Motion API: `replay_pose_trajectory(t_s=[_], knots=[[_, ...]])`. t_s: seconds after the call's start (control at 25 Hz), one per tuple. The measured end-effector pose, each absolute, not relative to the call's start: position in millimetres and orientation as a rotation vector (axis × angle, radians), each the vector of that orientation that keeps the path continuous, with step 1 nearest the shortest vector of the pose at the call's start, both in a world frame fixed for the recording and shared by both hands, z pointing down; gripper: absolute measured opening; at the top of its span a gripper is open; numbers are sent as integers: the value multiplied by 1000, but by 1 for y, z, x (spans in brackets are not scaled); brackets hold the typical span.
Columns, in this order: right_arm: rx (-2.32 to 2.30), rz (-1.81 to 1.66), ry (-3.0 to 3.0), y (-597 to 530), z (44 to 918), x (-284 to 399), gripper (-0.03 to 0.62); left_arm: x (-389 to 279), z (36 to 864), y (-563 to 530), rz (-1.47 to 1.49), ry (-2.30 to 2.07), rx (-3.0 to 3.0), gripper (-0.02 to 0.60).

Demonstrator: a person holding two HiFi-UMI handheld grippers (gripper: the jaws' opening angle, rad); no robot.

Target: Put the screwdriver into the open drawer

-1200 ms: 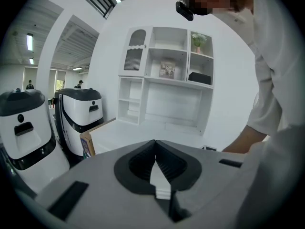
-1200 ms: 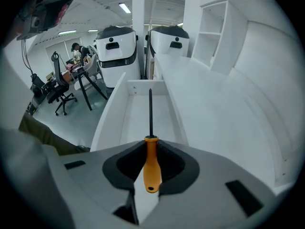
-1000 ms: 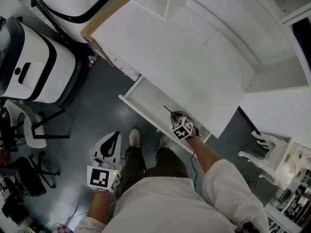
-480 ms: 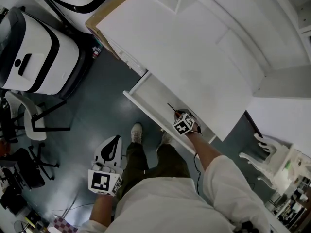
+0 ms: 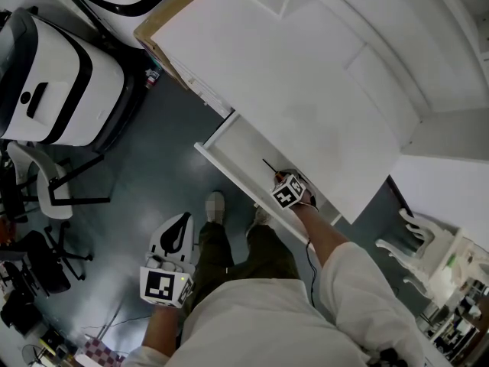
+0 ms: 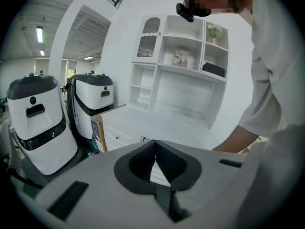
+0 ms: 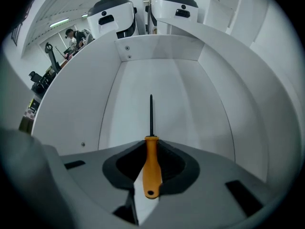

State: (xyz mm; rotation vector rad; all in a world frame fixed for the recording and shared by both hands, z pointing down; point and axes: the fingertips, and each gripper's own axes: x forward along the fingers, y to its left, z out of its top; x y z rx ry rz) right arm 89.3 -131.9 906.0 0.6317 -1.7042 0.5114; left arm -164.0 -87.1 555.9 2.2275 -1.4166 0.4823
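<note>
The screwdriver (image 7: 151, 166) has an orange handle and a thin black shaft (image 5: 268, 164). My right gripper (image 7: 151, 149) is shut on the handle, and the shaft points forward along the white floor of the open drawer (image 7: 157, 75). In the head view the right gripper (image 5: 280, 180) reaches down inside the drawer (image 5: 228, 173), near its right end, under the edge of the white desk top (image 5: 306, 90). My left gripper (image 5: 177, 228) hangs low beside the person's left leg, over the grey floor. Its jaws (image 6: 155, 146) meet at the tips with nothing between them.
Two white-and-black robot bodies (image 5: 53, 90) stand left of the desk. A white chair (image 5: 46, 197) is at the far left and another white chair (image 5: 416, 243) at the right. A white shelf unit (image 6: 181, 75) rises behind the desk. The person's shoes (image 5: 215, 207) stand just in front of the drawer.
My right gripper has sunk a little deeper into the drawer with the screwdriver still held. The left gripper has dropped slightly beside the leg.
</note>
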Motion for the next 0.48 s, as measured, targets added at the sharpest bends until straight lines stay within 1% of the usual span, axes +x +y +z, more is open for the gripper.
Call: replay_pose_trajectory(t_s=[0.48], knots=[[604,529,-1674,-133,908,86,81,-170,559,-86,479,-1417,2215,5]])
